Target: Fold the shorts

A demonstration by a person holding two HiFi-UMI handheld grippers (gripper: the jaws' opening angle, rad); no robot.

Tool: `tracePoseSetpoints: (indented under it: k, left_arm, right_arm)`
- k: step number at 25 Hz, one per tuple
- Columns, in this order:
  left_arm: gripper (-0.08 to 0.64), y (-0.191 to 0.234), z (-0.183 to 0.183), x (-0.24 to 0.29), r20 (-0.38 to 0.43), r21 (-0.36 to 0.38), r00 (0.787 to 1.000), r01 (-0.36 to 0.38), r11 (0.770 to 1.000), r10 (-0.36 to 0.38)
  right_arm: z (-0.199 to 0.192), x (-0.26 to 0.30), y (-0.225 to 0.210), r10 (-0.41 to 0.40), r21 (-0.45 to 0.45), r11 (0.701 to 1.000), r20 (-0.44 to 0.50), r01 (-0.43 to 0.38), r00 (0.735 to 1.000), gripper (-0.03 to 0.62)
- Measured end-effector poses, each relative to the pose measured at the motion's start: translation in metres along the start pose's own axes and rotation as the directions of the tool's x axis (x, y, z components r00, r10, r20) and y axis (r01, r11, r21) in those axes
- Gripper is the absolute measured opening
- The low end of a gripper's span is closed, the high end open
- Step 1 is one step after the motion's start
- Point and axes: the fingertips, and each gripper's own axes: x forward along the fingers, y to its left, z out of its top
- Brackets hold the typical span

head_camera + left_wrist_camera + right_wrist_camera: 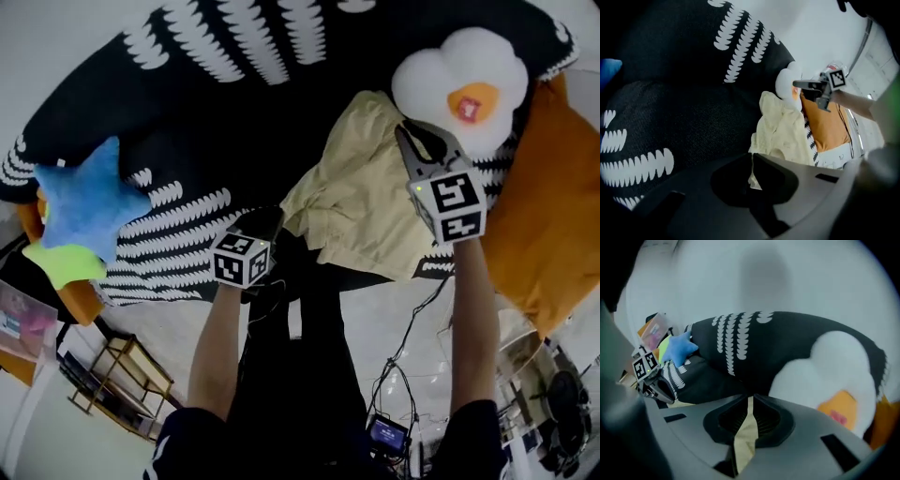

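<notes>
The cream shorts [361,192] lie crumpled on a black blanket with white markings [216,103]. My left gripper [272,217] is at the shorts' near left corner, shut on a thin fold of the cream cloth [751,164]. My right gripper [403,131] is at the far right edge of the shorts, just below a white fried-egg plush [464,80]. It is shut on a strip of the beige cloth [749,427], which hangs down between its jaws. From the left gripper view the rest of the shorts [780,131] stretch away towards the right gripper [801,85].
A blue star plush [89,202] with a green tip lies at the blanket's left edge. An orange cushion [544,216] sits to the right of the shorts. Below the bed's edge are cables [403,347] and a small wooden rack [122,375] on the floor.
</notes>
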Motion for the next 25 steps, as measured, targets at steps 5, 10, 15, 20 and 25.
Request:
tracePoseSetpoints:
  k: [5,10,15,20,25]
  left_arm:
    - [0.018,0.01,0.02,0.004,0.073,-0.083,0.995,-0.056,0.995,0.063]
    - [0.017,0.036,-0.001,-0.011,0.109,-0.186,0.985,-0.113,0.976,0.135]
    - [0.017,0.052,-0.023,-0.024,0.112,-0.255,0.976,-0.152,0.955,0.186]
    - [0.017,0.053,-0.014,-0.023,0.115,-0.254,0.974,-0.16,0.954,0.194]
    - [0.015,0.058,-0.001,-0.027,0.162,-0.278,0.957,-0.191,0.942,0.242]
  right_arm:
    - [0.054,0.103,0.001,0.119,-0.469,0.845,-0.302,-0.257,0.946,0.081]
    - [-0.011,0.138,0.018,-0.006,-0.661,0.485,-0.658,-0.573,0.753,0.09]
    - [-0.055,0.14,0.007,-0.039,-0.599,0.459,-0.751,-0.656,0.659,0.148]
    - [-0.064,0.137,-0.005,-0.074,-0.579,0.421,-0.789,-0.698,0.609,0.076]
    - [-0.041,0.123,-0.004,0.041,-0.594,0.428,-0.741,-0.682,0.671,0.031]
